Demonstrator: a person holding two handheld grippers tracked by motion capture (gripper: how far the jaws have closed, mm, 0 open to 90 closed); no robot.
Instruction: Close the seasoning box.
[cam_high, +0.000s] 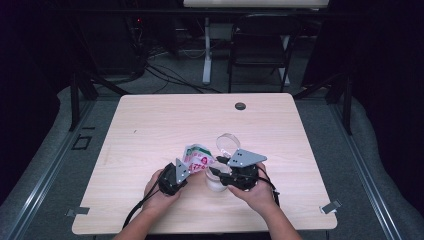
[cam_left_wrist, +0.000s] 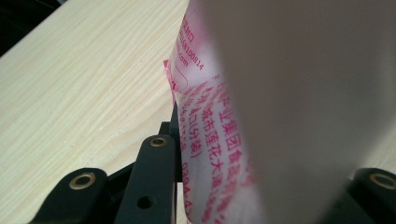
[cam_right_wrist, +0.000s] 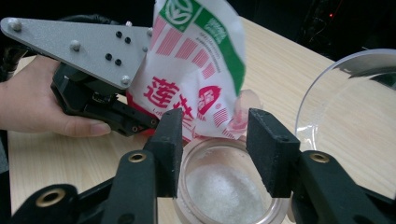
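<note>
Left gripper (cam_high: 176, 176) clamps salt bag (cam_right_wrist: 191, 70), frame centre, above open jar (cam_right_wrist: 224, 186); right gripper (cam_right_wrist: 215, 140) jaws spread around jar rim, not pressing.

A white plastic bag (cam_left_wrist: 210, 154) printed with pink Chinese characters and a line of digits stands upright between the black jaws of the left hand-held gripper (cam_left_wrist: 261, 186). The left jaw presses against its printed side. A blurred, pale stretch of the bag hides most of the right jaw. Light wood-grain counter (cam_left_wrist: 79, 93) lies behind.
</note>
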